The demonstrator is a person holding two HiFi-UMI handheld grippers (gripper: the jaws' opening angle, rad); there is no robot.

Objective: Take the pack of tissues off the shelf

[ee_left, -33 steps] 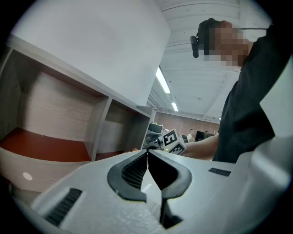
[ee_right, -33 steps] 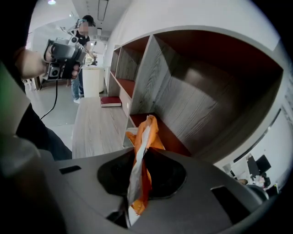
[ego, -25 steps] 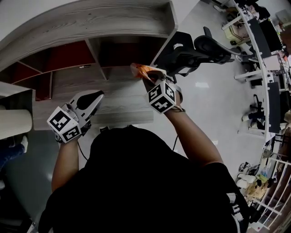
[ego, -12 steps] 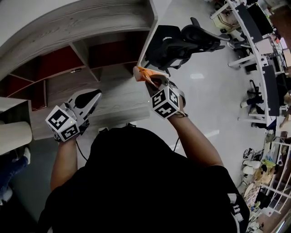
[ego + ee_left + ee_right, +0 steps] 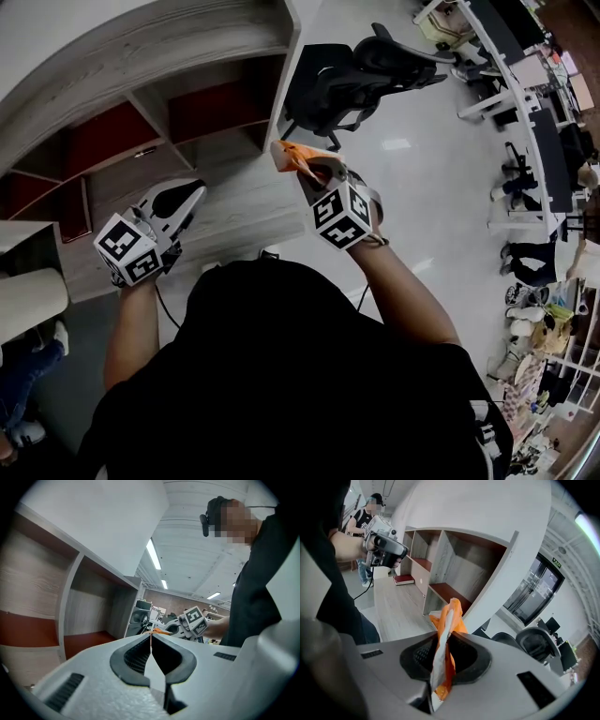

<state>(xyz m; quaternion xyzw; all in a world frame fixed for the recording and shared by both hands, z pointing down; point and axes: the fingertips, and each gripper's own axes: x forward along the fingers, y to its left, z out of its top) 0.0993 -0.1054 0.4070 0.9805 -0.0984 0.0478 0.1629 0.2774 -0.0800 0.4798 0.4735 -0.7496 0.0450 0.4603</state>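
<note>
Rightward and out of the shelf (image 5: 169,56) is where the right gripper (image 5: 302,169) has gone with the pack (image 5: 291,155): a second ago the pack hung in front of the right-hand compartment, and now it sits at the shelf's right end, beside the end panel, with bare floor and the chair (image 5: 347,80) behind it. The left gripper (image 5: 192,195) has barely shifted and hovers over the shelf's lower ledge, near its front edge. Its jaws are pressed together with nothing between them, which fits a spare hand kept out of the way. The right jaws are clamped on the pack, squeezing the soft orange-and-white wrapper across its thin faces. I judge that this grip suits a limp pack, since the pads bite into it and it cannot slide. The pack rests on nothing and touches no part of the shelf, so the lift-off itself looks done. In the right gripper view the pack (image 5: 449,620) stands edge-on in the jaws. Its long axis runs along the line of the jaws, from deep between them out past their tips. The free end is crumpled and points ahead toward the shelf's end panel. From the head view that same end sticks out up and to the left of the jaws.
</note>
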